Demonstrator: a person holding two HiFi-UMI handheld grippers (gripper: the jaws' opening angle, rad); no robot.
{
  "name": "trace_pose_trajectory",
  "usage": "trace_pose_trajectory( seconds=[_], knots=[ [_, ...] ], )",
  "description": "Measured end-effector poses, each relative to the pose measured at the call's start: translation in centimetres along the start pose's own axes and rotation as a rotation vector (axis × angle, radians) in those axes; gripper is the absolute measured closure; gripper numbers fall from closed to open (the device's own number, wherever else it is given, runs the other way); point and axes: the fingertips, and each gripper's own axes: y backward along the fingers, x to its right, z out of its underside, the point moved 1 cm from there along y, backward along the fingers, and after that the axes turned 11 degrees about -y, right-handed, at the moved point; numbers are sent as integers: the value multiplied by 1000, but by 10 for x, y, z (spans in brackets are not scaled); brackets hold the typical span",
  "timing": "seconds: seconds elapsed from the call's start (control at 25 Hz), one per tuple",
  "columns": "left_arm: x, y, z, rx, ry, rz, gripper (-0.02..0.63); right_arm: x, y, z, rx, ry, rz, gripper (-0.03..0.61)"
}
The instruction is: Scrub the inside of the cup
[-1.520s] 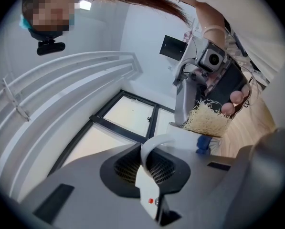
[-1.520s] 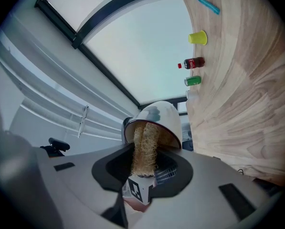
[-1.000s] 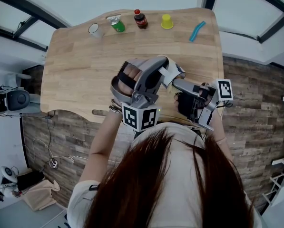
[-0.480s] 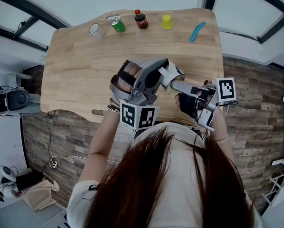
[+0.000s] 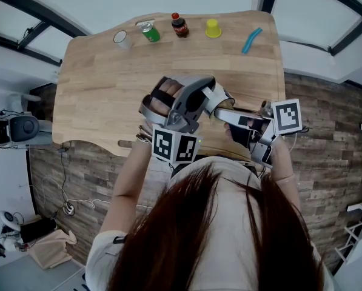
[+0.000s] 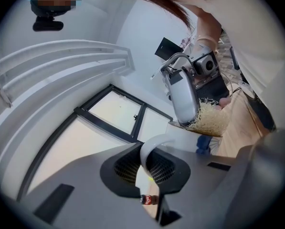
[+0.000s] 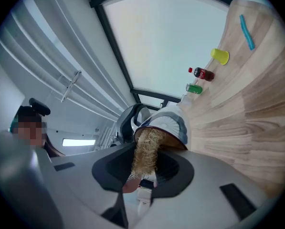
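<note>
Head view, near to far: dark hair (image 5: 193, 235) fills 6 o'clock. Just past it the left gripper (image 5: 202, 96) sits at centre with its marker cube (image 5: 174, 145) toward 6. The right gripper (image 5: 229, 115) reaches in from 4 o'clock, with its own marker cube (image 5: 287, 117) out at 3. The two meet over the near edge of the wooden table (image 5: 102, 96). Left gripper view: jaws are clamped on the handle (image 6: 149, 149) of the white cup (image 6: 187, 133), with the loop pinched between the pads. The cup body runs off toward 2 o'clock, held off the table and tipped on its side, mouth facing the right gripper. Right gripper view: jaws are pinched tight on a straw-coloured scrubber (image 7: 147, 151). Its fibre end is pushed up into the cup mouth at 12 o'clock of the jaws and touches the rim. The left gripper's shell shows just behind the cup at 11. The far table edge in head view holds a row well apart from the grippers, running 11 to 1 o'clock: white tumbler (image 5: 120, 38), green can (image 5: 148, 30), cola bottle (image 5: 179, 24), yellow beaker (image 5: 213, 27), blue stick (image 5: 251, 39).
</note>
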Motion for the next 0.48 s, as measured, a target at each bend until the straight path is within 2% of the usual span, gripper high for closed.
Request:
trace_pose_trajectory(
  seconds=[0.28,0.48],
  knots=[
    [9,-1,1,-14,-13,55,589,3,-4,10,-67,108,121,476],
    [14,-3,4,-23,-15,89,589,10,-6,14,-101,154,172,476]
  ],
)
